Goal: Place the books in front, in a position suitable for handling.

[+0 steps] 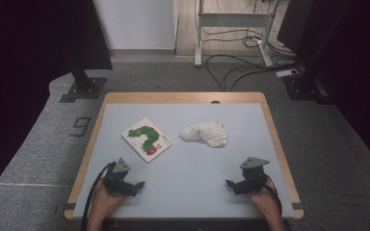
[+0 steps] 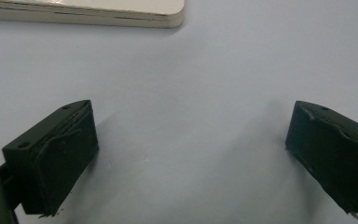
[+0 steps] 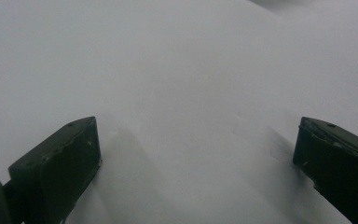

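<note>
The caterpillar picture book (image 1: 147, 139) looks stiff, flat and light, so the left gripper (image 1: 138, 185), jaws spread wide and empty, should pinch its near edge.

The left gripper (image 1: 138, 185) sits at about 7 o'clock, its jaws wide apart and pointing toward 3 o'clock. The right gripper (image 1: 229, 183), at 5 o'clock, points toward 9 o'clock with jaws also spread wide.

Overhead; two close table (image 1: 183, 163)-level views
</note>
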Tool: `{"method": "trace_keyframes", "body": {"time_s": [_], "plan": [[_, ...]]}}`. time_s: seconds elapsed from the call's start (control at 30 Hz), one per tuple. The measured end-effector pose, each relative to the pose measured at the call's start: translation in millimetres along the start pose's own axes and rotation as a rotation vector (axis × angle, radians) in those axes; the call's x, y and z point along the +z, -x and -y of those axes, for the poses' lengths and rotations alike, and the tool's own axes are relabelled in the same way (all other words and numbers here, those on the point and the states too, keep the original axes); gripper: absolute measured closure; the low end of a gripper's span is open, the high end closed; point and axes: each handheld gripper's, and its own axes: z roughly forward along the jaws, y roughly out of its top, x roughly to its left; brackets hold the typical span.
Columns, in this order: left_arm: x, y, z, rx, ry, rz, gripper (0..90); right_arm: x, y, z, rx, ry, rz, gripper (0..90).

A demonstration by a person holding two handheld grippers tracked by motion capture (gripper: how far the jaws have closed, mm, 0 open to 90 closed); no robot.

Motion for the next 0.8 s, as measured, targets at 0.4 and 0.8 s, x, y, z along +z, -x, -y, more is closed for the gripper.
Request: {"method": "trace_keyframes", "body": {"time_s": [0.4,0.8], "plan": [[-0.1,0.2,0.3,0.002,0.002,-0.002,1.8,0.2,0.2,-0.1,0.004,0.000,0.000,0.0],[-0.1,0.1,0.2,0.001,0.003,-0.001,1.8,0.3,0.6,-0.9,0.003,-0.004,-0.003,0.0]]}}
